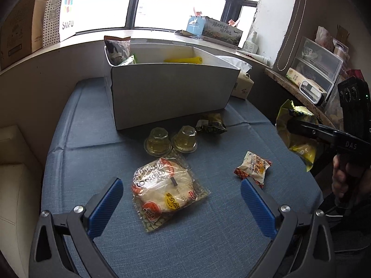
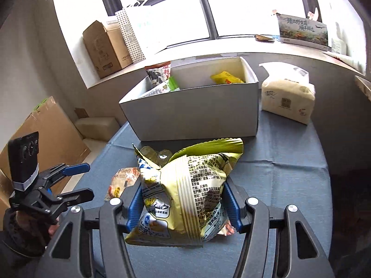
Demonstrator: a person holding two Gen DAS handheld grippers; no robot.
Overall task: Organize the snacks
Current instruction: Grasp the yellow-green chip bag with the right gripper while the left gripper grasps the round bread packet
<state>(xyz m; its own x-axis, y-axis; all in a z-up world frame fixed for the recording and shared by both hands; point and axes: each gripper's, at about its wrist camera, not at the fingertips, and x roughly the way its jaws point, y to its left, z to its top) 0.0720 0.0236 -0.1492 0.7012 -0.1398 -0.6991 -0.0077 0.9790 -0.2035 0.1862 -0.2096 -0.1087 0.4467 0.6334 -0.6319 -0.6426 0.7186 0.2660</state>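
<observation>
My right gripper [image 2: 183, 202] is shut on a yellow-green chip bag [image 2: 185, 197] and holds it above the blue table; the bag also shows in the left wrist view [image 1: 294, 132]. My left gripper [image 1: 182, 194] is open, its blue pads either side of a clear-wrapped bread [image 1: 162, 191] lying on the cloth. Two jelly cups [image 1: 170, 140], a dark small packet [image 1: 212, 122] and an orange-white packet [image 1: 254, 166] lie nearby. A white box [image 1: 171, 95] holding several snacks stands behind them, also in the right wrist view [image 2: 197, 113].
A tissue pack [image 2: 287, 95] stands right of the box. The windowsill behind holds cardboard boxes [image 2: 104, 48], a paper bag [image 1: 60, 9] and a printed carton [image 2: 301, 30]. A shelf with plastic drawers [image 1: 317, 69] is at the right. The blue cloth [image 1: 208, 231] covers the table.
</observation>
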